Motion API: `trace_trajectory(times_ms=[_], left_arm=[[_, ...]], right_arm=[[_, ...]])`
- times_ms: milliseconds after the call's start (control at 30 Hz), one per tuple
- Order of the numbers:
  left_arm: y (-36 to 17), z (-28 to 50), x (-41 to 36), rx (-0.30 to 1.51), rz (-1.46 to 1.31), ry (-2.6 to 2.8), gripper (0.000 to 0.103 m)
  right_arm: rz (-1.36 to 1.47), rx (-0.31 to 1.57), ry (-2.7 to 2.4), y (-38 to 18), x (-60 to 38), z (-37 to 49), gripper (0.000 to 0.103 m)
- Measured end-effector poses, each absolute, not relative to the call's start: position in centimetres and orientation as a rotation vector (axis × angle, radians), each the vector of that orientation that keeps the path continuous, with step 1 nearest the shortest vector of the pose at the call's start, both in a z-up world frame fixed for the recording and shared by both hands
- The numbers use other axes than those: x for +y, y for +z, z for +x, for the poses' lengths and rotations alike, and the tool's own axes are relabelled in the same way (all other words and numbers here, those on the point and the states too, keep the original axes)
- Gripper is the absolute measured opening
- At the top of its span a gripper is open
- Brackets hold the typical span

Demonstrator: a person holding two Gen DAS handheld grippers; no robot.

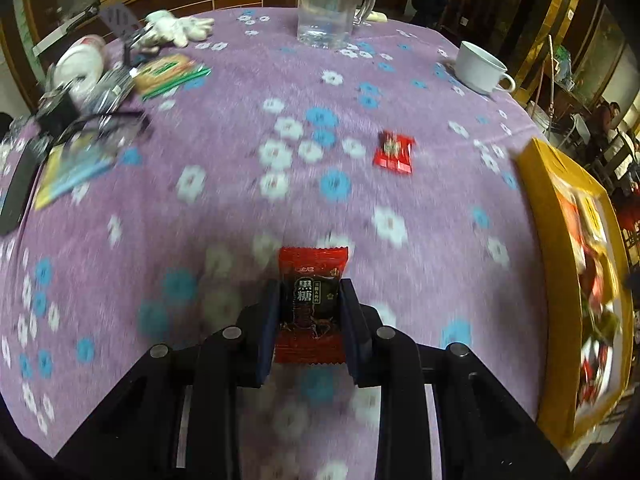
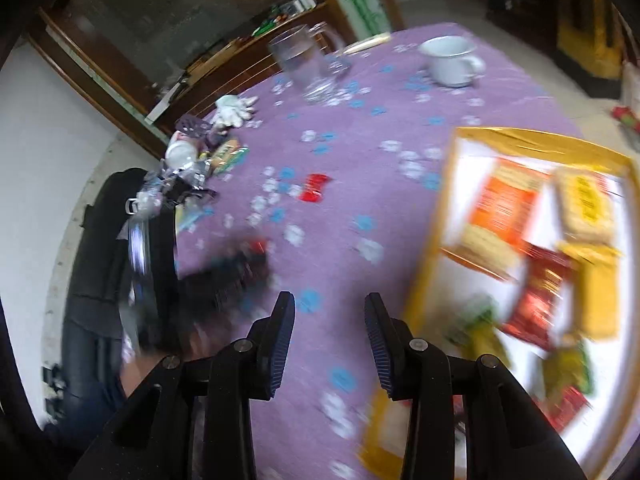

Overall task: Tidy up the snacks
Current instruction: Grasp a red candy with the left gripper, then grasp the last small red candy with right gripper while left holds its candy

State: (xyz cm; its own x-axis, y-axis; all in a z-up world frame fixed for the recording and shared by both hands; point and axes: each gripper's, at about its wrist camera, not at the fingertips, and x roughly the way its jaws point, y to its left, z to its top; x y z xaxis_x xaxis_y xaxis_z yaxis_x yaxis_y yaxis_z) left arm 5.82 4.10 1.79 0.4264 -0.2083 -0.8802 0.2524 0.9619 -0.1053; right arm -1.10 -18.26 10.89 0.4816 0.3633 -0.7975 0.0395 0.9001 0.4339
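Gleaming red-and-black candy packet

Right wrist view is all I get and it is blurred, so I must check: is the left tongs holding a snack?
Observer: Yes, the left tongs are shut on a red-and-black wrapped candy.
Operator: Any snack left loose on the cloth?
Observer: One small red wrapped candy lies alone on the purple flowered tablecloth.
Operator: Is the box near it?
Observer: The yellow-rimmed box sits to its right, apart.
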Motion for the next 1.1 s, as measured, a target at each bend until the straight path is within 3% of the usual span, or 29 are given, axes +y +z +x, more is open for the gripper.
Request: trace_trajectory(times_ms=[333,567,733,1100], left_arm=[[2.1,1.7,6.2,1.097,0.026,-0.341,0.025],[2.4,1.3,6.4,1.086,0.038,-0.360,0.025],[2.2,1.4,6.2,1.085,0.054,-0.366,0.025],[1.9,1.2,5.6,1.057,0.096,-0.351,0.025]], right_arm=[[0.459,1.151,0.209,6.1,-13.8,12.7,0.039],[0.427,1.217,0.127,2.7,-12.6,17.5,0.036],[0.361,1.233,0.077,1.2,-11.6,18.6,0.023],[0.231,1.201,0.167,2.7,-10.2,13.3,0.019]])
